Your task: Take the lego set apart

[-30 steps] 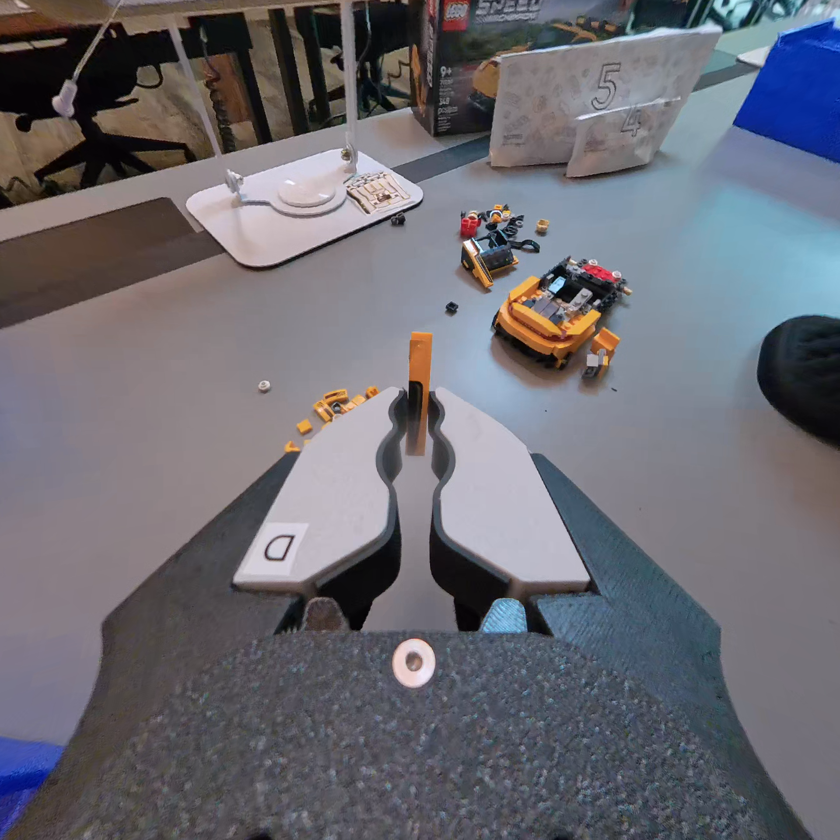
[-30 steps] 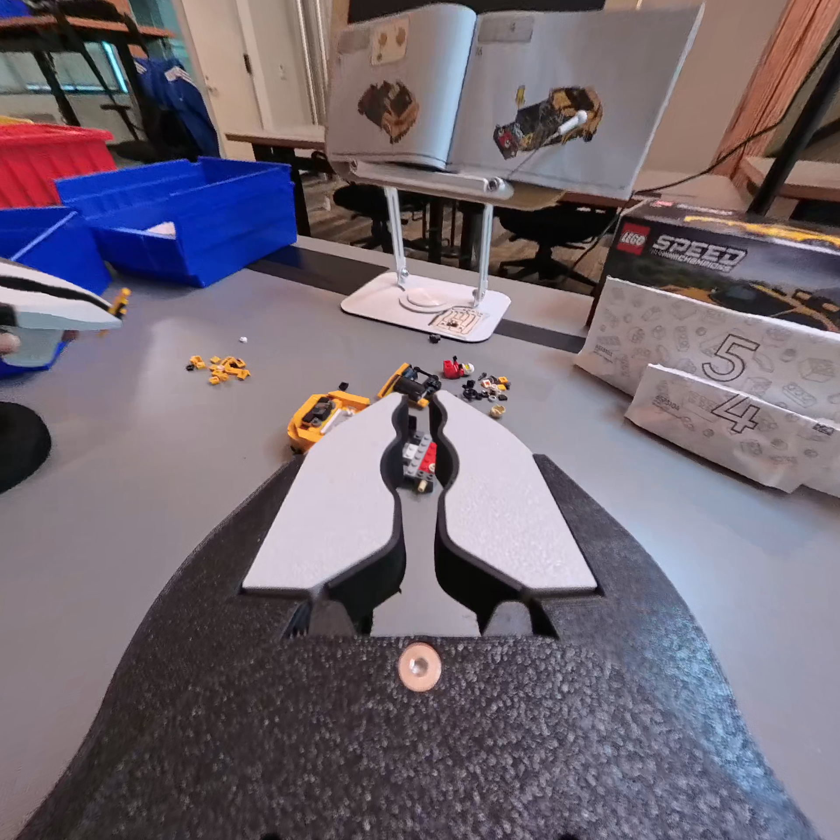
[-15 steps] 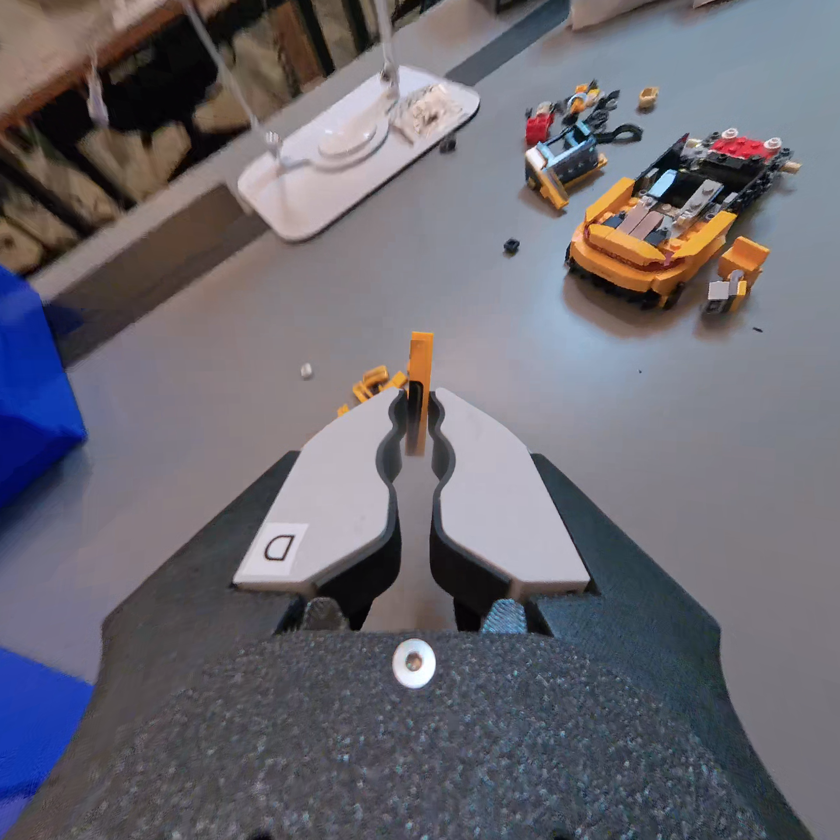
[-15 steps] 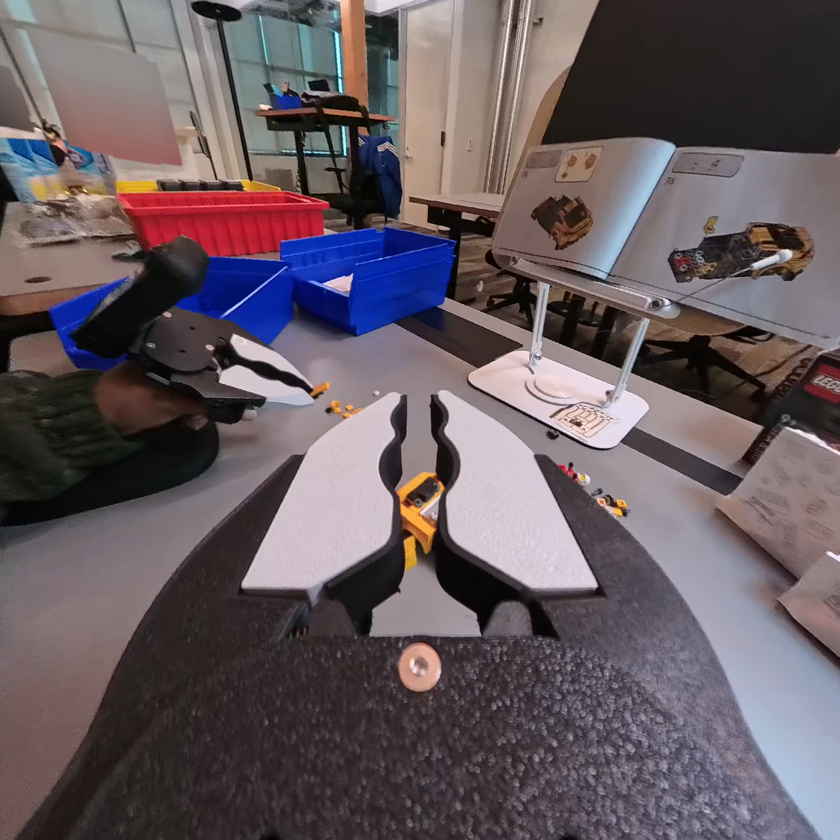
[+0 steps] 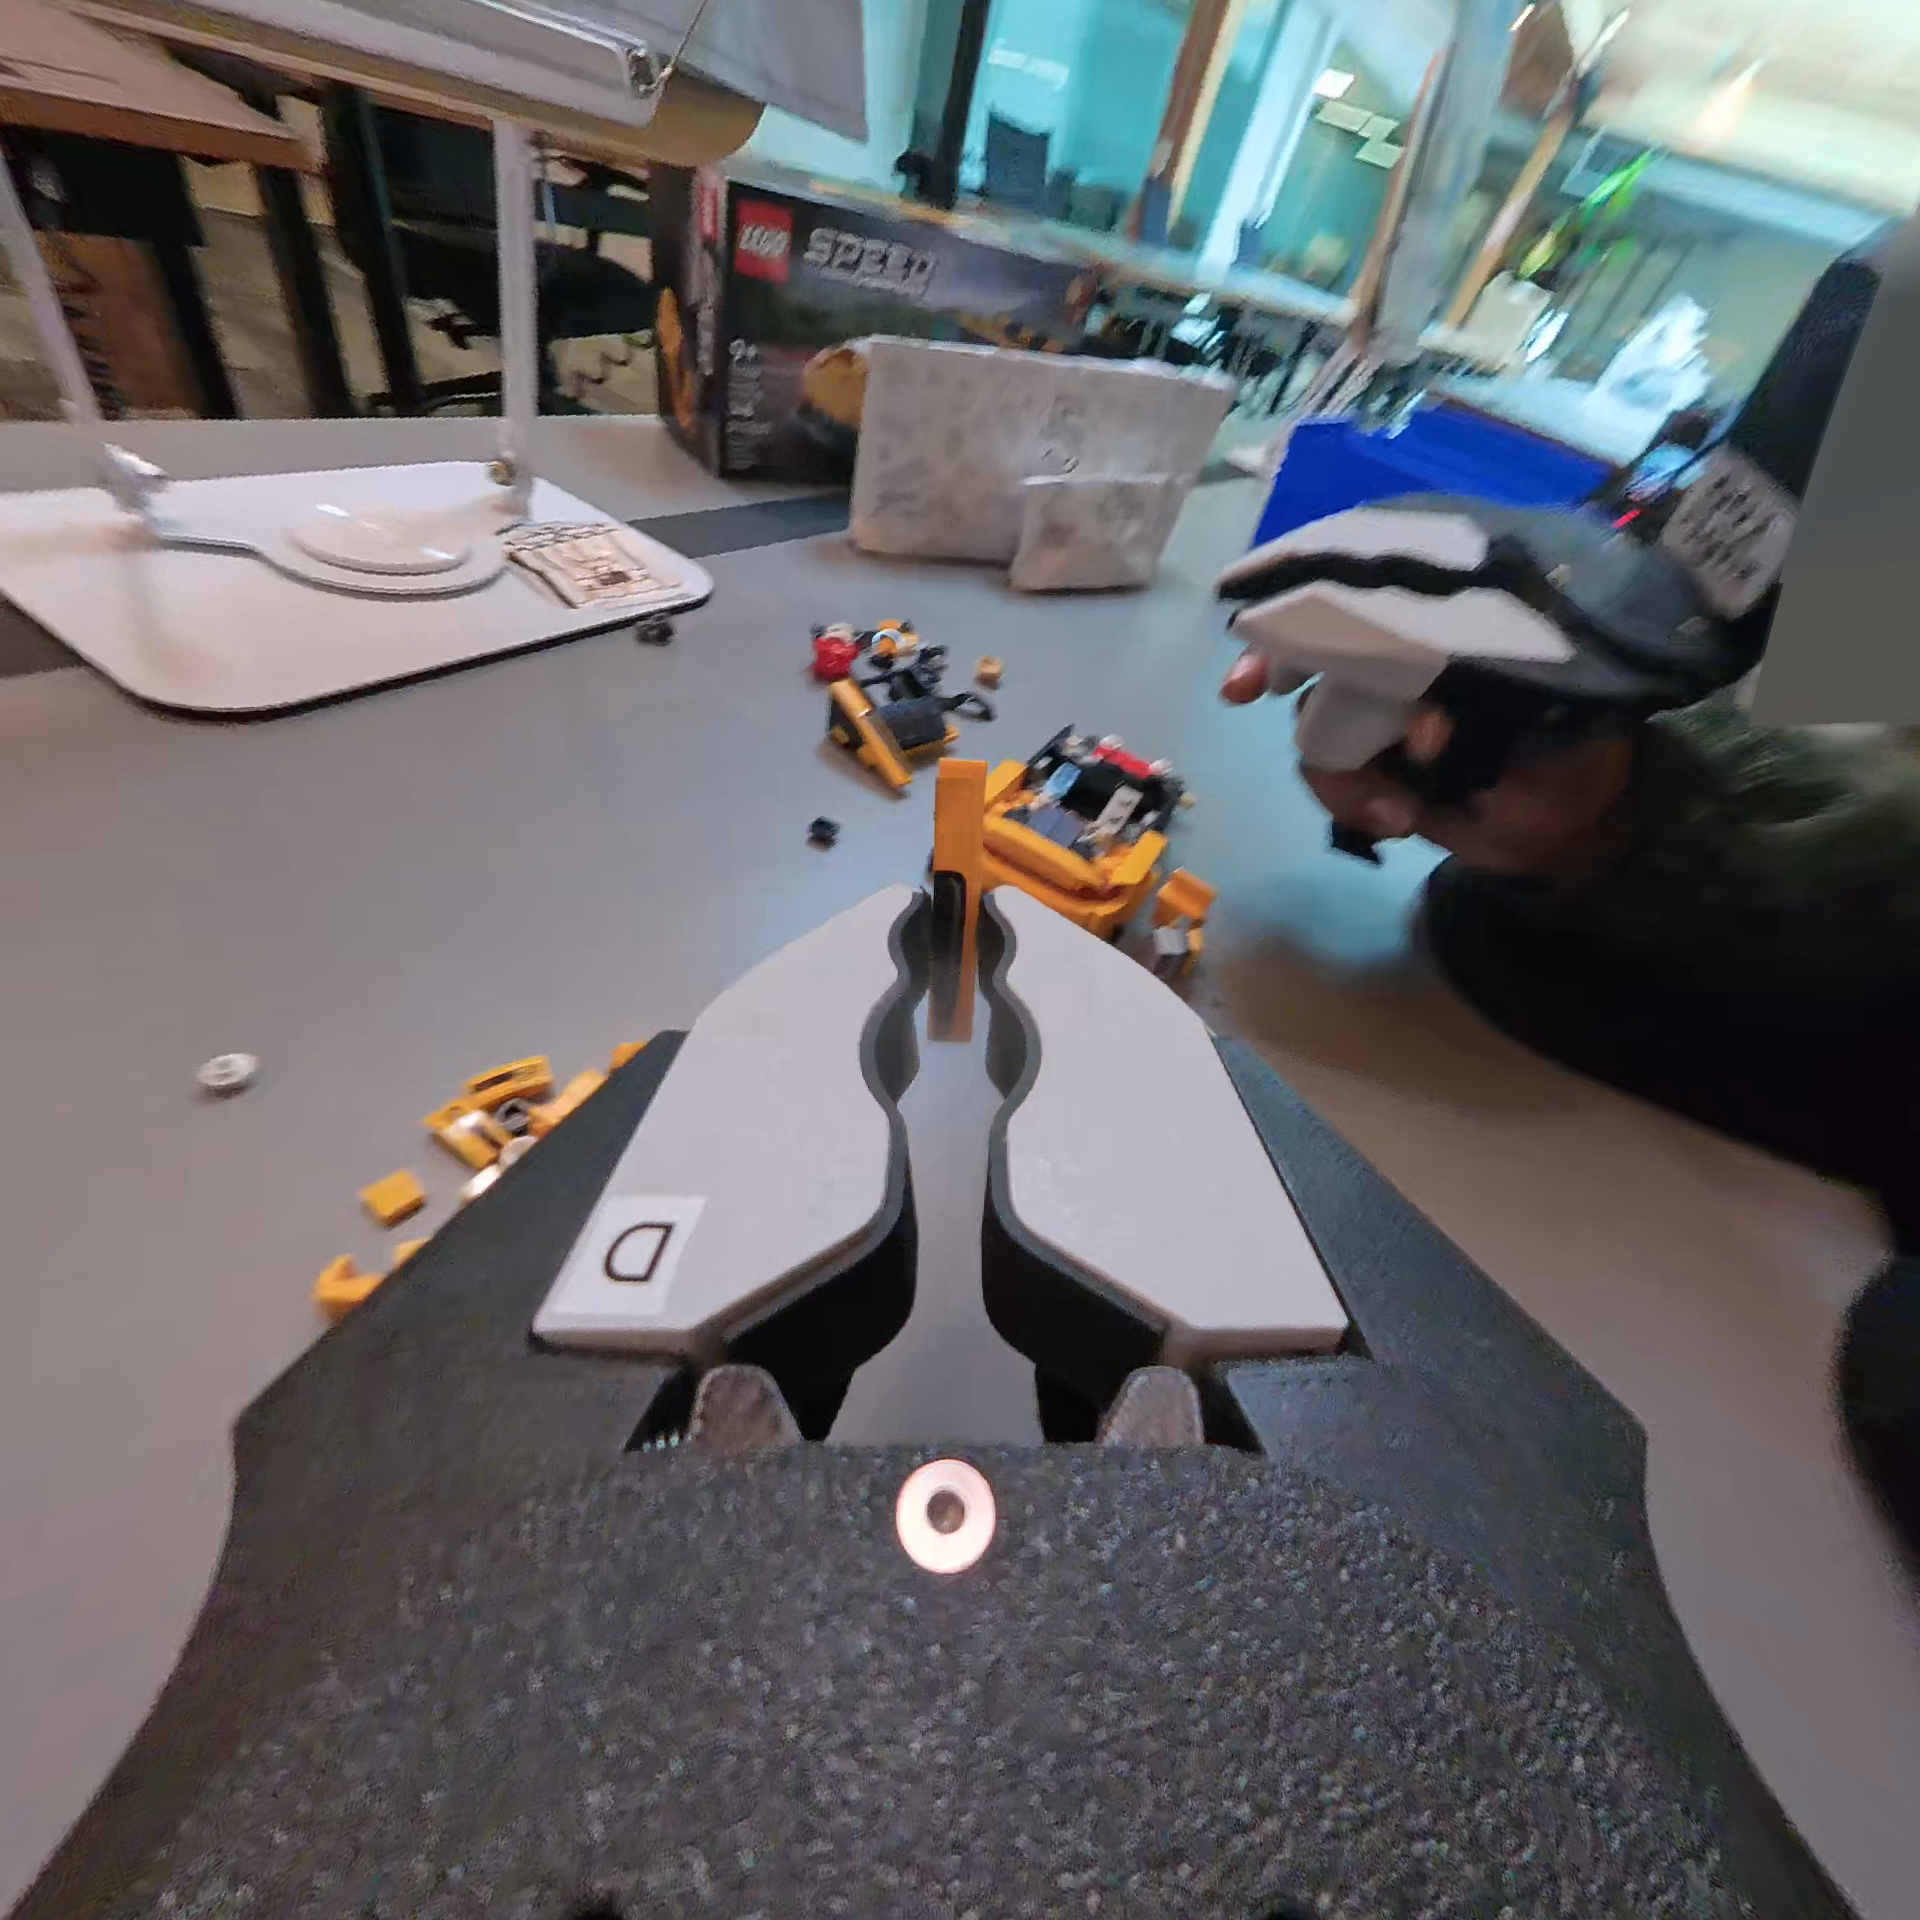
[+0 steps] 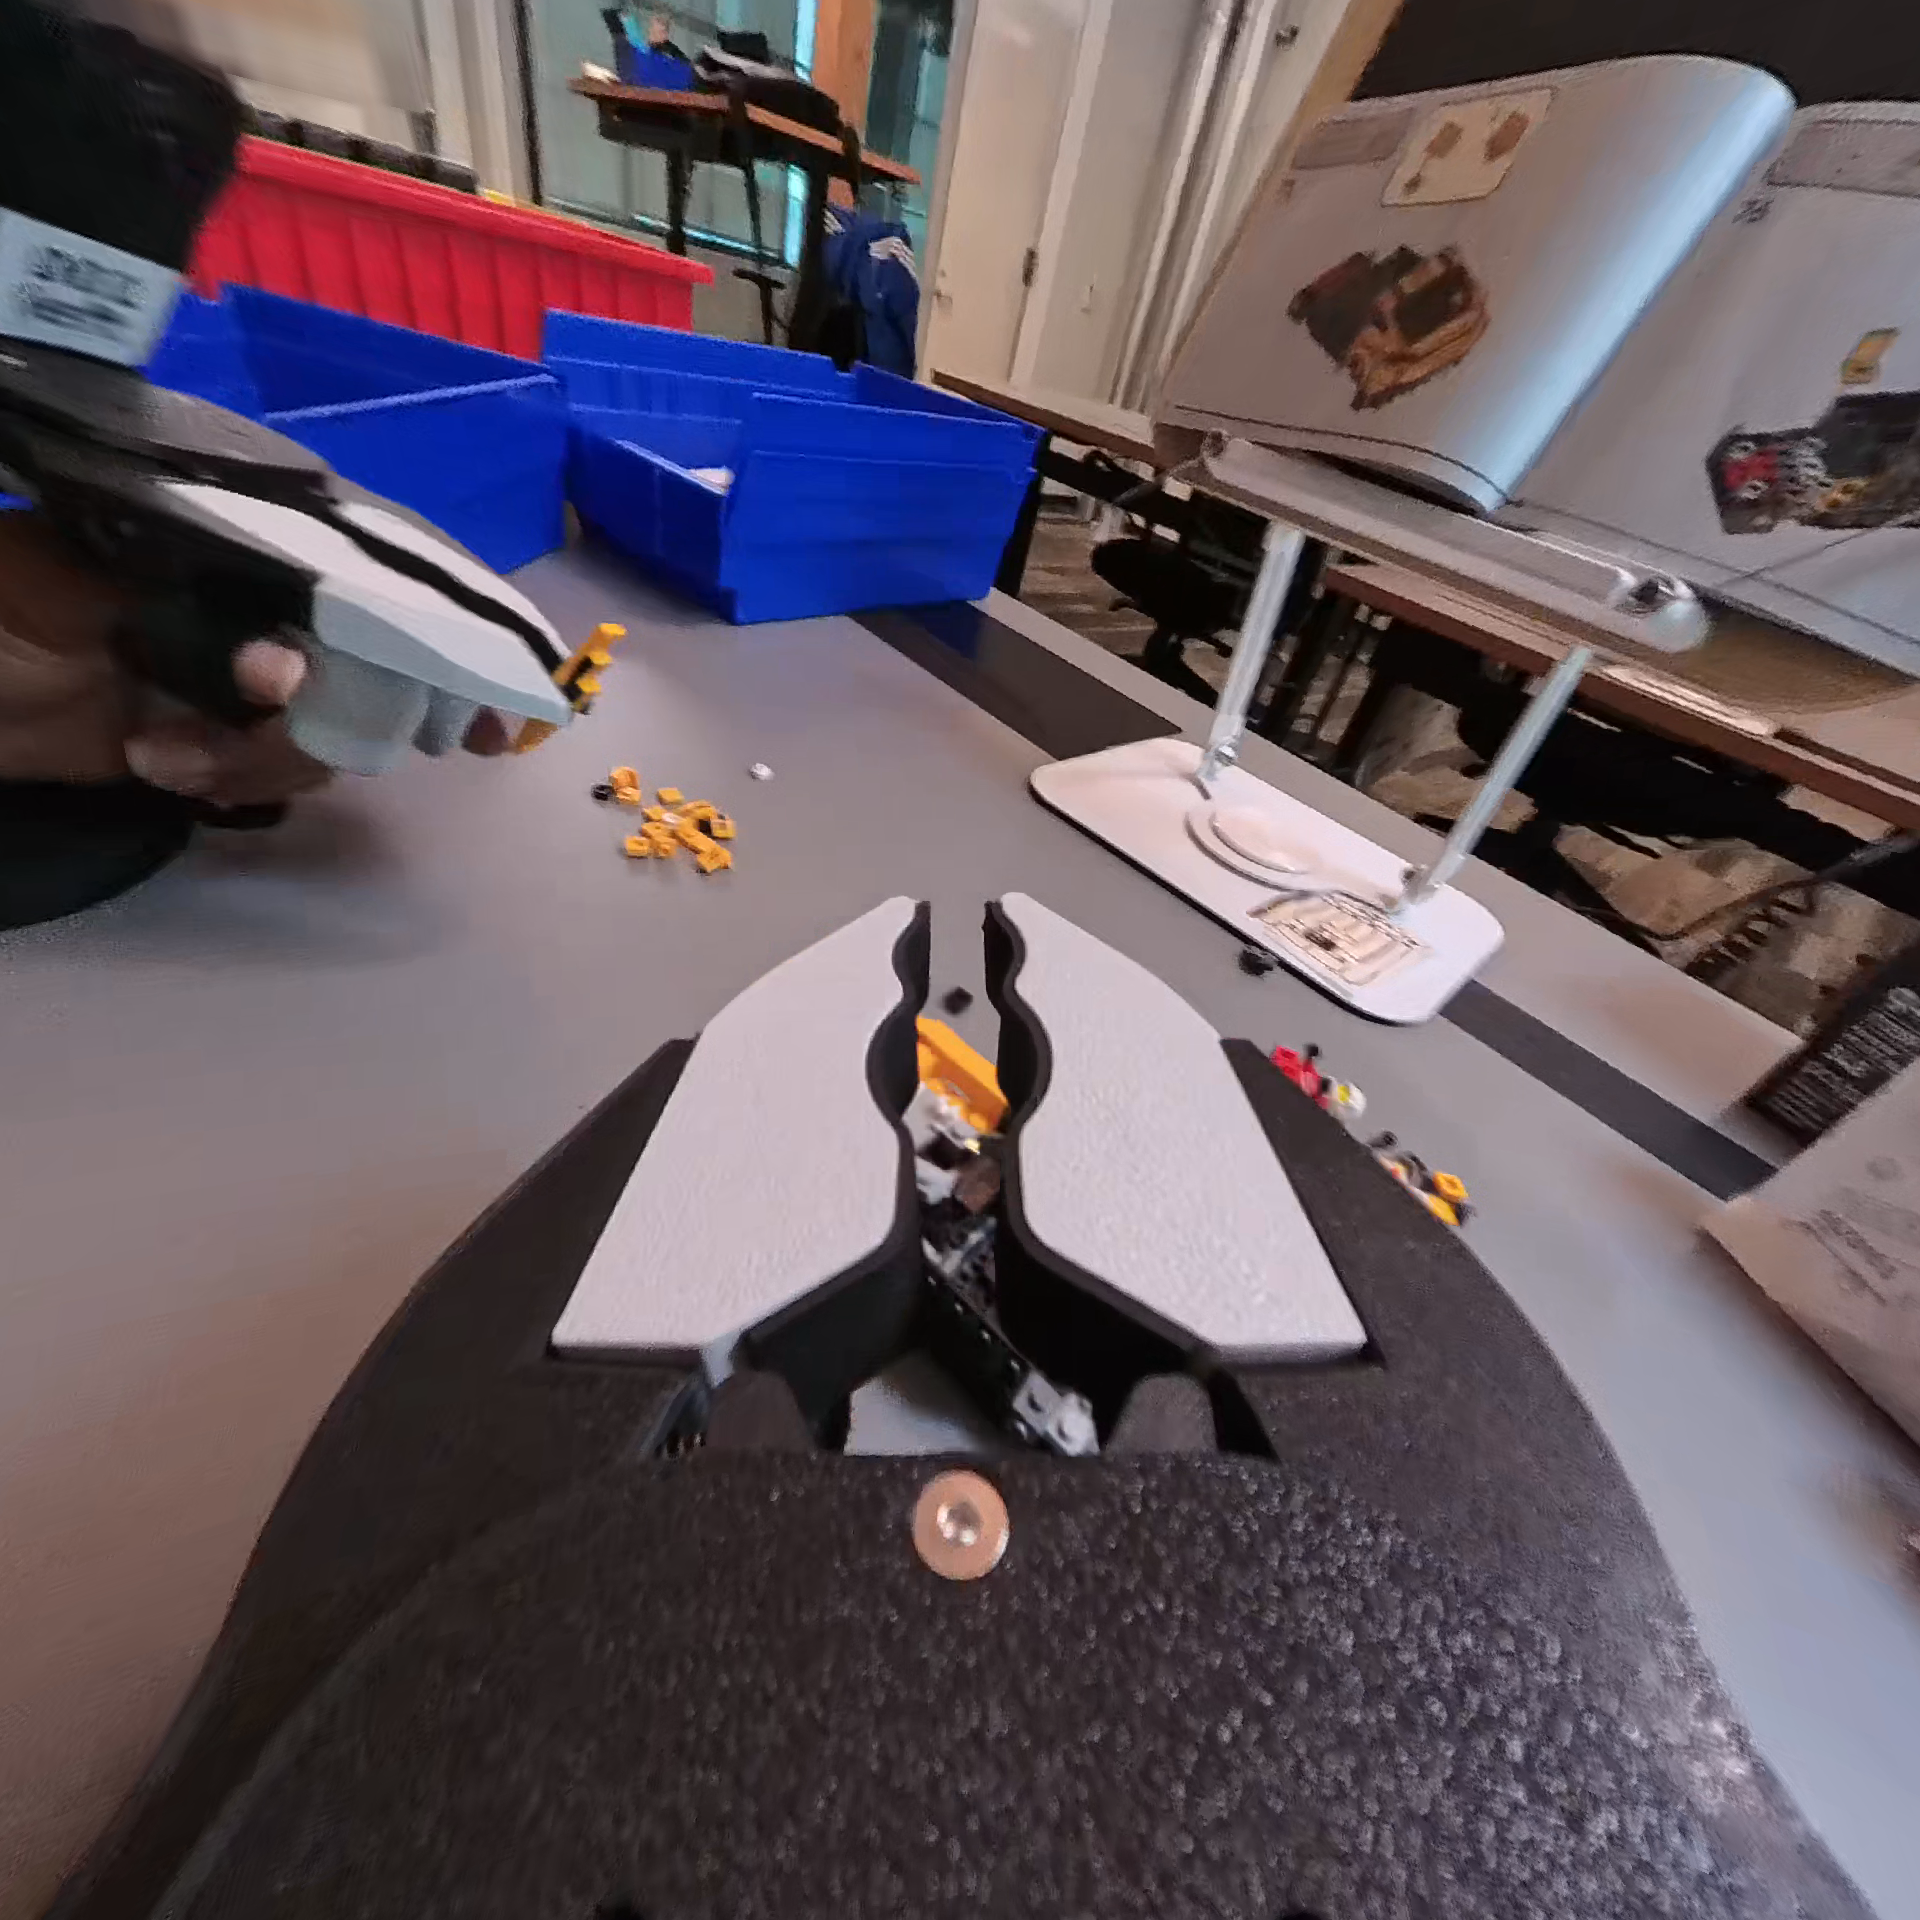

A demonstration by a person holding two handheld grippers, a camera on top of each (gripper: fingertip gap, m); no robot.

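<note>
I'm seeing pale grey fingers [image 5: 790, 1122] on black pebbled housing on the left gripper [image 5: 951, 914], pinching an orange strip [image 5: 958, 831] with a black edge. Right gripper [image 6: 956, 914] same grey-on-black. Car [image 5: 1070, 842] is orange-yellow with black, grey and red bits inside. Loose pile [image 6: 675, 821] orange-yellow with one black bit, one small white stud [image 6: 762, 771] beside it. Table [image 5: 416, 883] flat grey with a darker stripe. Stand base [image 5: 312, 582] white. Bins [image 6: 790, 478] blue, one red [image 6: 436, 249]. Paper bags [image 5: 1029, 457] white with faint grey print. Sleeve [image 5: 1745, 831] dark green
</note>
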